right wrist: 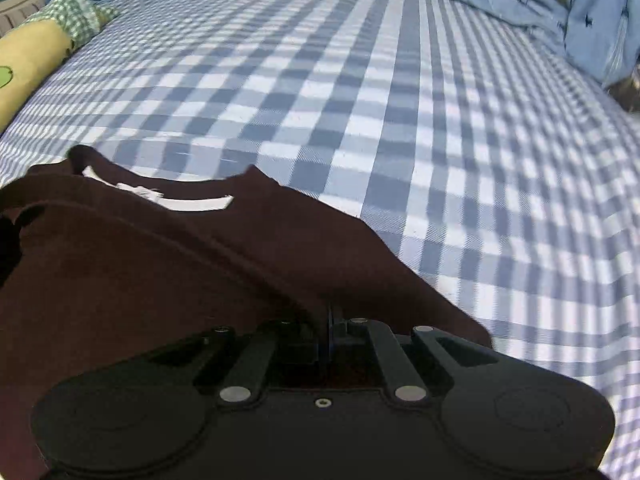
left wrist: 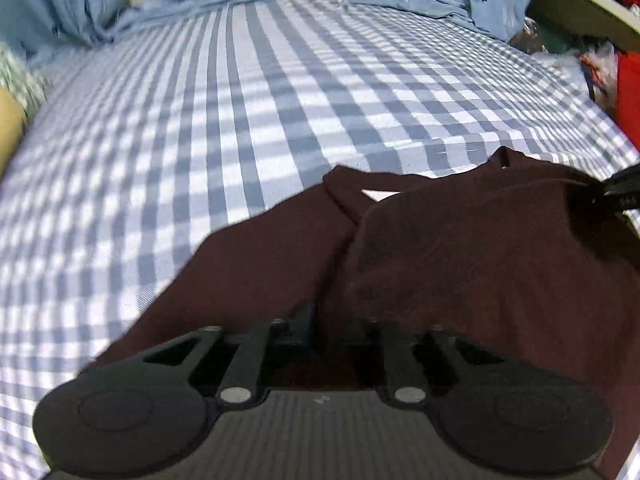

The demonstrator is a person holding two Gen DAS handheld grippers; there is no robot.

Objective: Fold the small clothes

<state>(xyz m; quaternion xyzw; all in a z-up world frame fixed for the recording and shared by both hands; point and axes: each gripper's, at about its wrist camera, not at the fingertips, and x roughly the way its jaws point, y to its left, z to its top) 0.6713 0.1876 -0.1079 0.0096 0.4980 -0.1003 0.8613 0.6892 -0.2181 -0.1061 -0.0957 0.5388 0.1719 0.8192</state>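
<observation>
Two black two-finger tongs grip one dark maroon knit garment that lies across the near part of a bed covered by a blue-and-white checked sheet. Seen from the left wrist, the left tongs are pressed together on a bunched fold of the maroon cloth at 6 o'clock, and the garment spreads from there toward 3 o'clock, where the tip of the right tongs pinches its far edge. Seen from the right wrist, the right tongs are clamped on the garment's edge at 6 o'clock, and the cloth stretches toward 9 o'clock, showing a white printed mark near its upper hem. Light blue rumpled bedding with small dark stars lies along the far edge of the bed near 12 and 2 o'clock. One yellow bolster cushion with a green checked end rests at 10 o'clock.
</observation>
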